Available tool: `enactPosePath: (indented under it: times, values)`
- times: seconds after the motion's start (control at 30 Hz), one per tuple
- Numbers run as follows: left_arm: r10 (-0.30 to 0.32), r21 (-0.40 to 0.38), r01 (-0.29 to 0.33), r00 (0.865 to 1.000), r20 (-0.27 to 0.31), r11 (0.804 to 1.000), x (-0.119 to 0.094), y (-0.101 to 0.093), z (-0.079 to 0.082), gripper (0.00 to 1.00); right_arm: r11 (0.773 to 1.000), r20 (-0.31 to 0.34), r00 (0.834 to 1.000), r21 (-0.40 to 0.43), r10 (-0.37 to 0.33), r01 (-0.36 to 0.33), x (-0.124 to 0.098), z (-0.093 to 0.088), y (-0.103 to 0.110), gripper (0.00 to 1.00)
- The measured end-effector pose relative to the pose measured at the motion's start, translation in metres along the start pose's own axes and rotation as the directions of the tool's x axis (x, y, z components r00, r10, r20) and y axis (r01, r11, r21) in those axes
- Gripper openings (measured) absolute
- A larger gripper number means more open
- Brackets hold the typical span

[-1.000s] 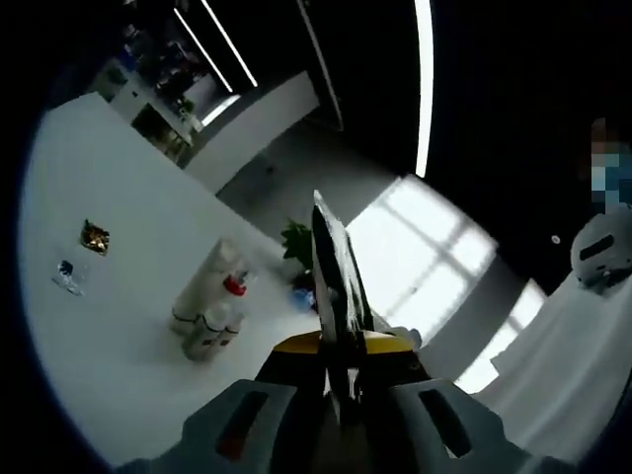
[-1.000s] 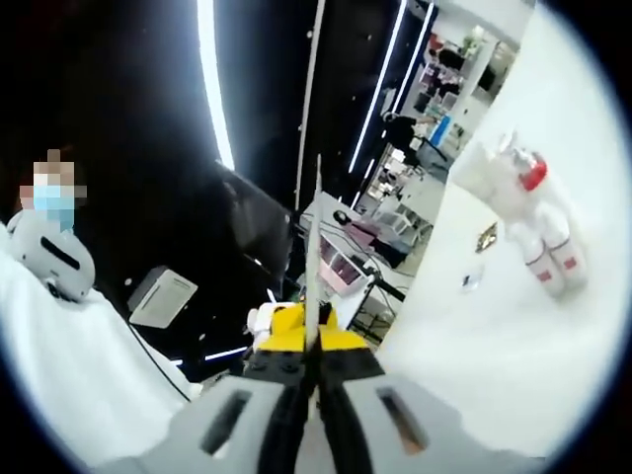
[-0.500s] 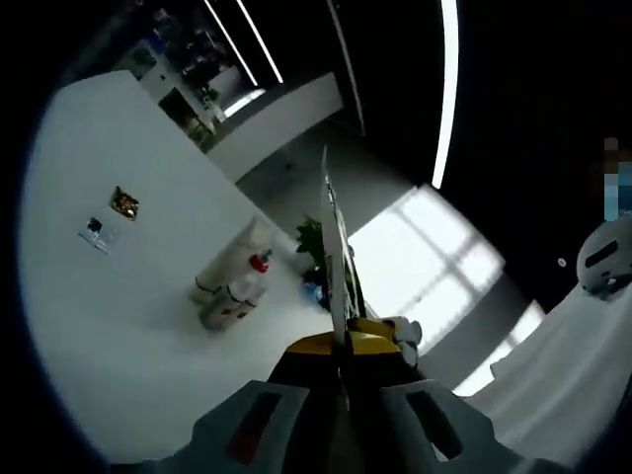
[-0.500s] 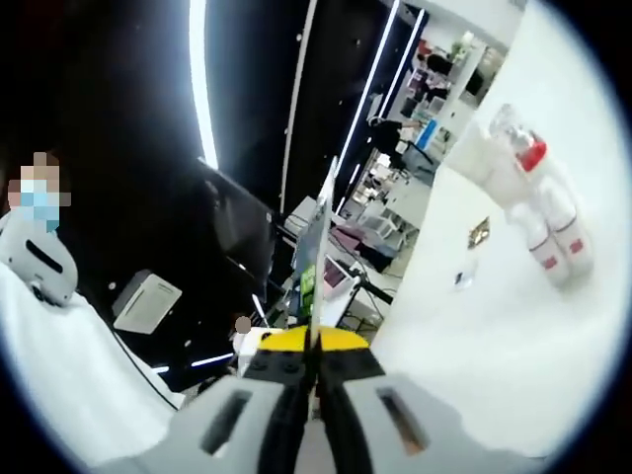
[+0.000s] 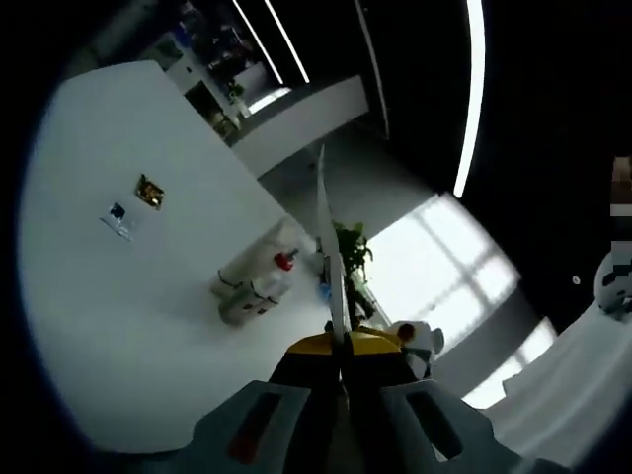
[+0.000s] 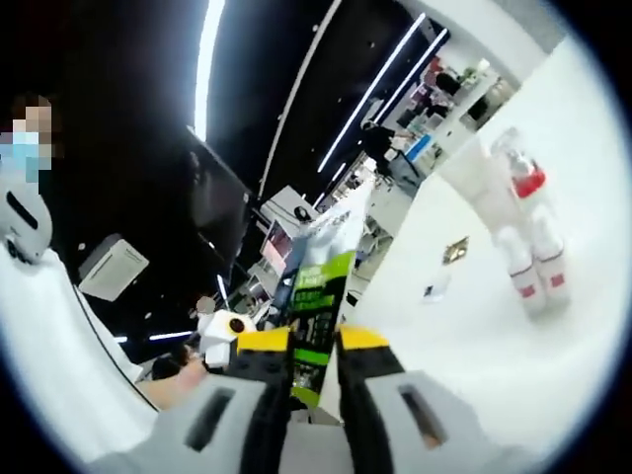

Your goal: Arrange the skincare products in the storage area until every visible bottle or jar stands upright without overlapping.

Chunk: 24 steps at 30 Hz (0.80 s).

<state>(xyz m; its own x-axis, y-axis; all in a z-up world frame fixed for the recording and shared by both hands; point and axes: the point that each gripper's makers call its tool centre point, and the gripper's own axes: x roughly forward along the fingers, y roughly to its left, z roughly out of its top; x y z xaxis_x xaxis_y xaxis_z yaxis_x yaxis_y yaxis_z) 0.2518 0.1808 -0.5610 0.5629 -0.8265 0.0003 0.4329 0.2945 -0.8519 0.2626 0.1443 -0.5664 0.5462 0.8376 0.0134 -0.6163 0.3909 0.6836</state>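
Observation:
A cluster of white skincare bottles [image 5: 255,286], one with a red cap, stands at the far edge of the white table [image 5: 118,326]. In the right gripper view the same bottles [image 6: 518,237] stand at the right. My left gripper [image 5: 341,341] is shut on a thin flat packet [image 5: 326,237], seen edge-on and rising straight up from the jaws, well short of the bottles. My right gripper [image 6: 311,341] has its jaws parted, with a green-and-white packet [image 6: 321,286] standing between them, its face turned towards the camera. Whether both views show one packet I cannot tell.
Two small sachets lie flat on the table: a gold-brown one [image 5: 149,191] and a blue-marked one [image 5: 117,219]. A potted plant [image 5: 353,252] stands beyond the table edge. A person in white [image 6: 49,326] is close by, with a hand [image 6: 178,375] low down.
The right gripper's jaws have parted and the packet between them now shows its green face instead of its edge. Both views have swung slightly; the bottles have stayed put.

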Motion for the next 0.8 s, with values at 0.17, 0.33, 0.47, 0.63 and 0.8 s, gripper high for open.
enactPosePath:
  times: [0.17, 0.33, 0.47, 0.63, 0.8]
  values:
    - [0.022, -0.022, -0.022, 1.000, -0.001, 1.000, 0.003, 0.012, 0.002, 0.00, 0.998, -0.013, 0.999, -0.043, -0.037, 0.036, 0.000, -0.001, -0.008, 0.32]
    - [0.023, -0.039, -0.023, 1.000, -0.004, 0.999, 0.006, 0.018, 0.002, 0.00, 0.998, -0.020, 0.999, -0.051, -0.050, 0.049, -0.001, 0.000, -0.012, 0.35]
    - [0.036, -0.054, -0.036, 0.999, -0.007, 0.998, 0.009, 0.026, 0.001, 0.00, 0.995, -0.029, 0.997, -0.075, -0.071, 0.069, -0.002, 0.001, -0.017, 0.39]
    - [0.048, -0.077, -0.048, 0.999, -0.011, 0.996, 0.014, 0.036, 0.001, 0.00, 0.991, -0.032, 0.995, -0.096, -0.096, 0.093, -0.005, 0.003, -0.024, 0.43]
    - [0.066, -0.100, -0.068, 0.998, -0.025, 0.993, 0.019, 0.049, -0.002, 0.00, 0.988, -0.030, 0.993, -0.108, -0.114, 0.110, -0.010, 0.005, -0.030, 0.43]
